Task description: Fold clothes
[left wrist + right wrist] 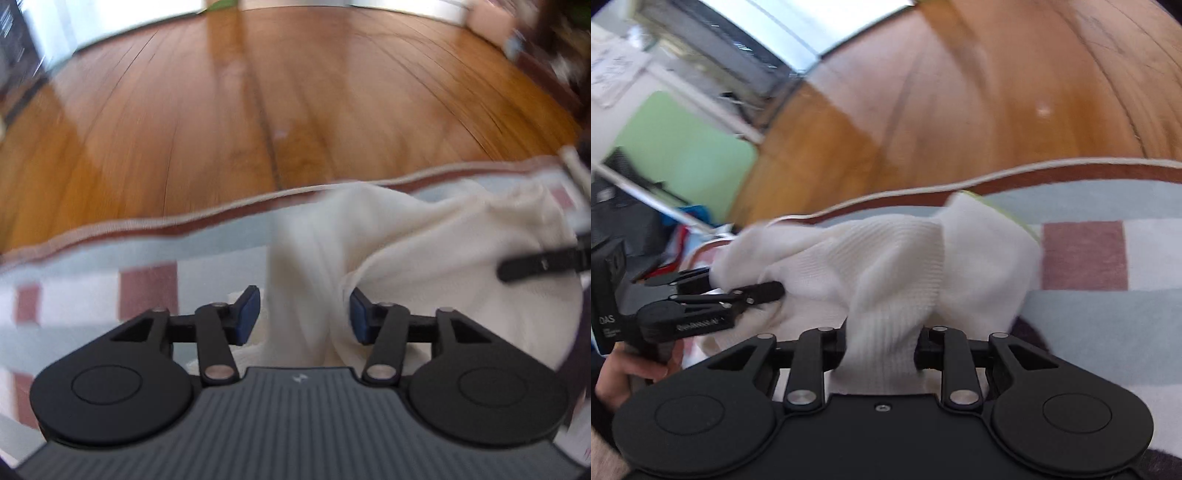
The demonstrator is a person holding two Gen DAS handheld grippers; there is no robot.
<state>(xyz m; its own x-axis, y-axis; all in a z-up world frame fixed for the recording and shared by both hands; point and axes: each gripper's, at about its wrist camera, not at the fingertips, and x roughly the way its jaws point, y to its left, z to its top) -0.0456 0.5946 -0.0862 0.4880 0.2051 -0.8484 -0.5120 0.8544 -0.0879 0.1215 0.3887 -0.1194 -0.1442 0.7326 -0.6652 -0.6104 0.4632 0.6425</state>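
White garment (894, 258): ribbed knit cloth, soft, matt. Rug (1108, 321): woven cloth, matt, low pile, bound edge. Floor (258, 92): wood planks, varnished, glossy, light reflected. Left tongs (303, 314): matt black plastic, blue pads (248, 314), bright metal pivot pins.

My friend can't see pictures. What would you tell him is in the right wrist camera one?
The right gripper pinches a bunched white knitted garment that lies on a checked rug. At the left, a hand holds the left gripper against the same cloth. Wooden floor lies beyond the rug.
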